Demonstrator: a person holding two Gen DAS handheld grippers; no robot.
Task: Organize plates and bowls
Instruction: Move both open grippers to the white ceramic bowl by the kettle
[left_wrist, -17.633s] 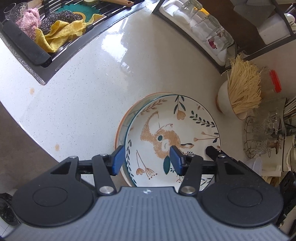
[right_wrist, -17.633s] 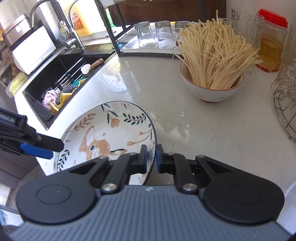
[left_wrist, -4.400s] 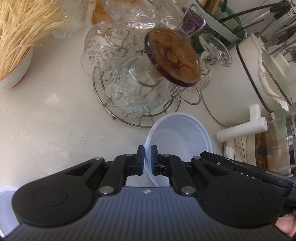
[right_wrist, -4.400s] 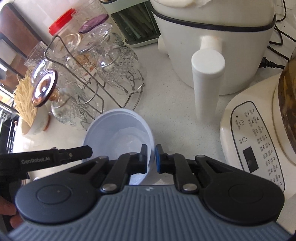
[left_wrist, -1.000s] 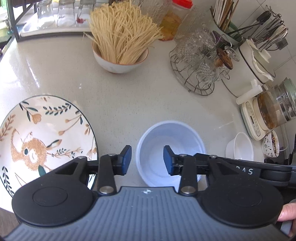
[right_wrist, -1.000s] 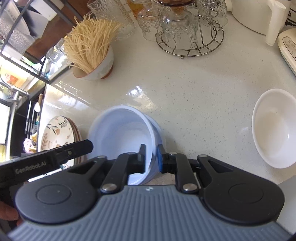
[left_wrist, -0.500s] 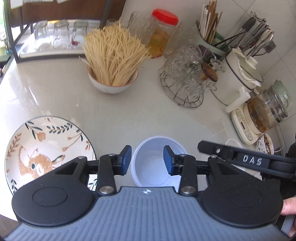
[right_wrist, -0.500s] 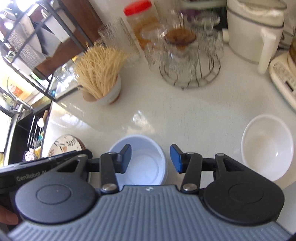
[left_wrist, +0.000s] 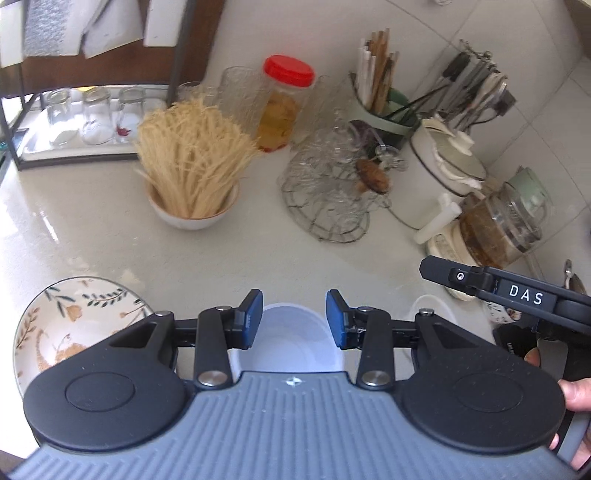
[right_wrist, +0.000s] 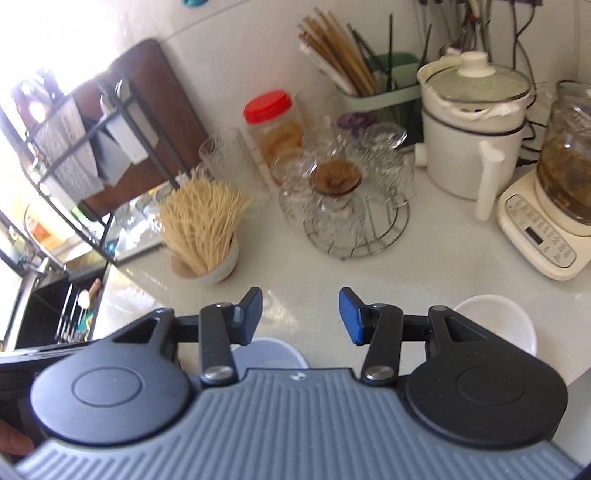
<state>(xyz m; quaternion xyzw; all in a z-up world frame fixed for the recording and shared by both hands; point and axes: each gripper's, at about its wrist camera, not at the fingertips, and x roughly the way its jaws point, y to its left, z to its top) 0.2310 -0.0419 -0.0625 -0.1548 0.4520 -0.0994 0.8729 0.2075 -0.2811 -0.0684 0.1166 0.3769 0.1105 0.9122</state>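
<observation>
Hidden: the near half of the pale blue bowl (left_wrist: 293, 338) is behind the left gripper (left_wrist: 294, 323). In the right wrist view only its far rim shows.
Cut off: the painted plate (left_wrist: 70, 321) is partly behind the left gripper. The small white bowl (right_wrist: 496, 319) is partly behind the right gripper (right_wrist: 301, 315).
Hard to see: the glasses in the wire rack (left_wrist: 327, 199) are blurry, so I cannot count them.
Which way up: the pale blue bowl sits open side up on the bench (left_wrist: 258, 254). The plate lies flat. Both are round, so they have no long side.
Where: the pale blue bowl is at the near edge of the bench, just right of the plate. The small white bowl is further right.
How many: one plate face shows, two empty bowls, and one bowl of dry noodles (left_wrist: 192, 173) further back.
Left gripper: wide open, holding nothing, above the pale blue bowl.
Right gripper: wide open, holding nothing, with bare bench between its fingers.
</observation>
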